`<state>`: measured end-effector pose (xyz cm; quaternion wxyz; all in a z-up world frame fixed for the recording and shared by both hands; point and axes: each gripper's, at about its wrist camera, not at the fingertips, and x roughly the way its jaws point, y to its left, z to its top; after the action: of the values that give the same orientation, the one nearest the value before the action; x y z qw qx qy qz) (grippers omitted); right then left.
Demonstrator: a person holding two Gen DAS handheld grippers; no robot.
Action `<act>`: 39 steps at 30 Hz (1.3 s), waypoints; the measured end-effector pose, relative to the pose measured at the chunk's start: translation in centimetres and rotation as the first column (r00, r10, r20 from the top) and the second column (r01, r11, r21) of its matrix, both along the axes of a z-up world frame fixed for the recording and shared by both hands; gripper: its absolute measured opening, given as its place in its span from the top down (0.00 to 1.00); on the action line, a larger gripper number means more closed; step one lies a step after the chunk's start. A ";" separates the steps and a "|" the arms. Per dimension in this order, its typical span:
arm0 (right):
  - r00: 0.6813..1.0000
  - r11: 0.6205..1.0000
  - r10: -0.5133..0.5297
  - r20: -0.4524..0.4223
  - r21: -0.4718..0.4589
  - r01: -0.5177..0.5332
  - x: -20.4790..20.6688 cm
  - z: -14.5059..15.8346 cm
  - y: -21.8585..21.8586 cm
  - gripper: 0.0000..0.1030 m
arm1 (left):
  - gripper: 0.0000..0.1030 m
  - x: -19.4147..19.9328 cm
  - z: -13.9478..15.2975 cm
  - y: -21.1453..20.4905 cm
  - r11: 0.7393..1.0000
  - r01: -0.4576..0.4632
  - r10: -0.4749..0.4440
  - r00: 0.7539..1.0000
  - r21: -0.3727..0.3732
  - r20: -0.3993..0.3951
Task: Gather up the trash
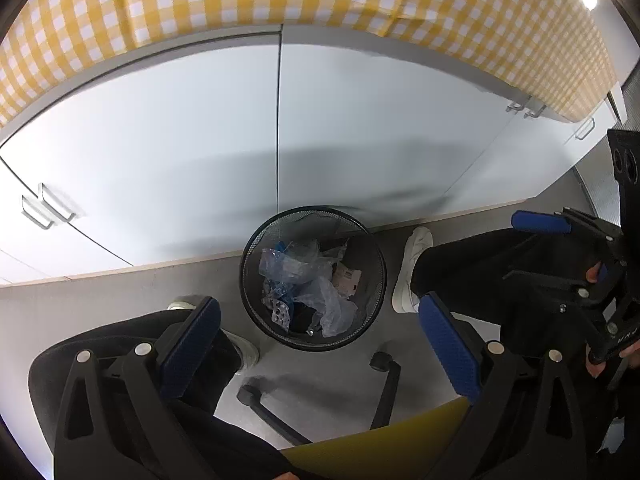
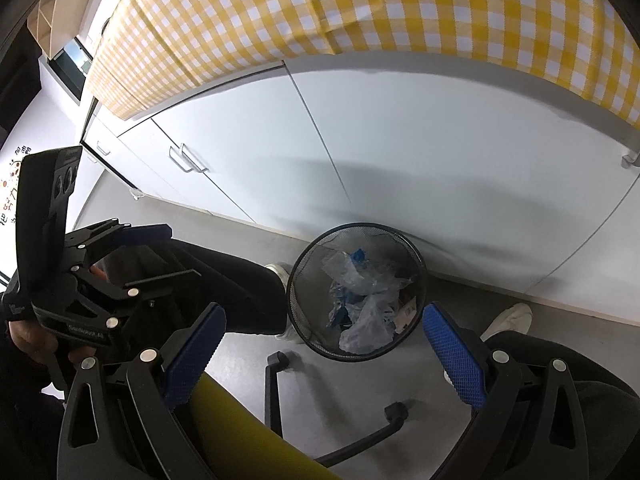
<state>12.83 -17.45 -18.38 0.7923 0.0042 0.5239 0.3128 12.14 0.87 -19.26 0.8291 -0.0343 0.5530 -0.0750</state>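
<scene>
Black mesh bin (image 1: pixel 313 278) at frame centre, crumpled plastic (image 1: pixel 316 284) inside — straight ahead of left gripper (image 1: pixel 320 354), spread wide, empty. Right gripper (image 2: pixel 324 354) likewise wide, empty — bin slightly up-right, about equally near.

Both views are brightly and evenly lit from overhead. A small hot glare spot burns at the upper right of the left wrist view. Soft grey shadows fall across the glossy white cabinet doors (image 1: pixel 180 152) and pool on the grey floor (image 2: pixel 340 380) at lower centre. Fisheye distortion bows the yellow-and-white checked tablecloth (image 2: pixel 400 8) along the top, and the corners darken to black. Focus is sharp at centre and slightly smeared toward the edges.
</scene>
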 end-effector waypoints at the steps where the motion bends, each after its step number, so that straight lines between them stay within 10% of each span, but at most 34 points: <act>1: 1.000 1.000 0.001 -0.002 0.000 -0.001 0.1 -0.1 0.0 0.03 | 0.04 0.1 -0.1 0.1 1.000 -0.004 0.004 1.000 -0.004 -0.003; 39: 1.000 1.000 0.008 -0.005 0.018 -0.008 0.0 0.1 -0.1 0.03 | 0.04 0.0 0.1 0.4 0.999 -0.012 0.012 1.000 -0.045 0.002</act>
<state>12.86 -17.60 -18.29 0.7898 0.0100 0.5229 0.3205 12.09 1.30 -19.17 0.8290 -0.0562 0.5502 -0.0827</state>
